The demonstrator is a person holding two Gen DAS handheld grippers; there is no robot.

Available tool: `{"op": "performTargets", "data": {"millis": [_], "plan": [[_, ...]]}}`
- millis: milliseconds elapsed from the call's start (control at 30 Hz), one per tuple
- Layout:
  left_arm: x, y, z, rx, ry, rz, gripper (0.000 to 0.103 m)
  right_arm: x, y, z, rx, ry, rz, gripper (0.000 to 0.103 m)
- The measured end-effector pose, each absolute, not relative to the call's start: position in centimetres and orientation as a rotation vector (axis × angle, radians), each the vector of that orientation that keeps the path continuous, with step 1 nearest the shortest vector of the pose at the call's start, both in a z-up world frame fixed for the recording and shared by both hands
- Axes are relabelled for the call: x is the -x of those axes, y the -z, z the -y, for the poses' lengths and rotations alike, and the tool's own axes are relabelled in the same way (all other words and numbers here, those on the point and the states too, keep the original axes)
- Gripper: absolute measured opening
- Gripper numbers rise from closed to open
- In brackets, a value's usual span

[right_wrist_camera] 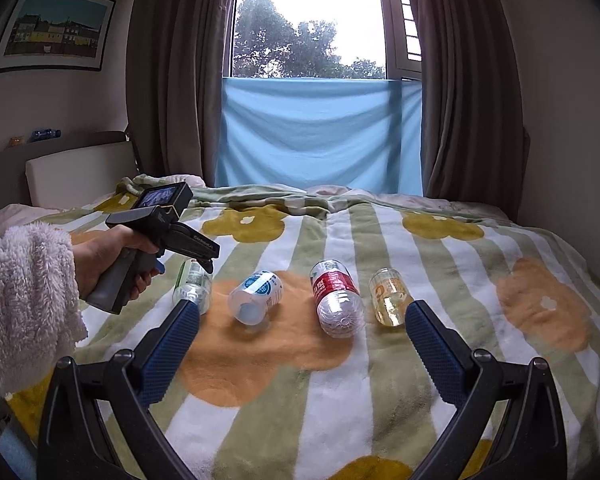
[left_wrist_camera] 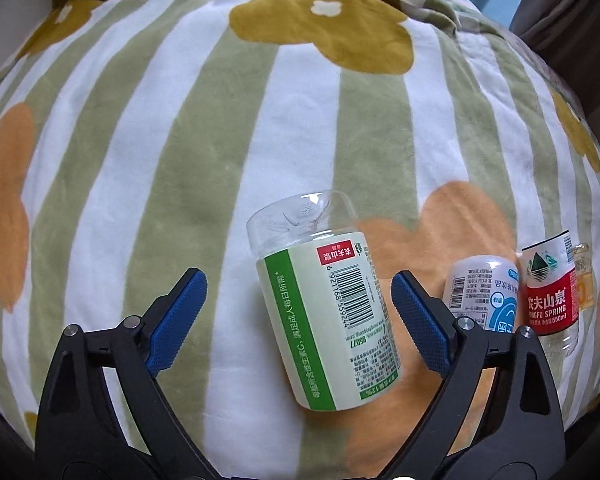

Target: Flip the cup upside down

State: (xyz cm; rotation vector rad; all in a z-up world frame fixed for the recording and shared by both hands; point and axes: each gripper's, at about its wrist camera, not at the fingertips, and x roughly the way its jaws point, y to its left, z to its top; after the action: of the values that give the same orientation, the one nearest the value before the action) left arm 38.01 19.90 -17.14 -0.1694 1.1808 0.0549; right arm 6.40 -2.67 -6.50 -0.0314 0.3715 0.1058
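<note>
A clear cut-bottle cup with a green label (left_wrist_camera: 324, 304) lies on the striped flower blanket, between the open fingers of my left gripper (left_wrist_camera: 298, 312) without touching them. It also shows in the right wrist view (right_wrist_camera: 194, 284), partly behind the left gripper body (right_wrist_camera: 160, 228). Next to it lie a white-and-blue labelled cup (right_wrist_camera: 256, 294), a red-labelled cup (right_wrist_camera: 336, 300) and a small cup with yellowish contents (right_wrist_camera: 390, 296). My right gripper (right_wrist_camera: 300, 340) is open and empty, held back from the row.
The blanket (right_wrist_camera: 380, 380) covers a bed. Brown curtains (right_wrist_camera: 468, 100), a window with a blue cloth (right_wrist_camera: 320, 136) and a headboard (right_wrist_camera: 76, 168) stand behind it. In the left wrist view the white-blue cup (left_wrist_camera: 482, 292) and red-labelled cup (left_wrist_camera: 550, 292) lie to the right.
</note>
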Motion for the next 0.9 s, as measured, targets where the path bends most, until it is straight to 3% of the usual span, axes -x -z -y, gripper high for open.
{"op": "performTargets", "data": {"millis": [233,600,900], "plan": [[-39.5,18.7,-19.8,0.242,-0.027,-1.254,0.066,-6.7,7.1,2.9,0.029,-0.139,-0.392,0.103],[-37.2,15.5,-19.2,0.214,0.057,-1.191,0.065,-5.9,6.9,3.1,0.014,-0.154,-0.379,0.103],[-27.7,9.8,-15.6,0.055,0.279,-1.159,0.065,-4.6,6.0,3.5,-0.012,-0.160,-0.357,0.103]]}}
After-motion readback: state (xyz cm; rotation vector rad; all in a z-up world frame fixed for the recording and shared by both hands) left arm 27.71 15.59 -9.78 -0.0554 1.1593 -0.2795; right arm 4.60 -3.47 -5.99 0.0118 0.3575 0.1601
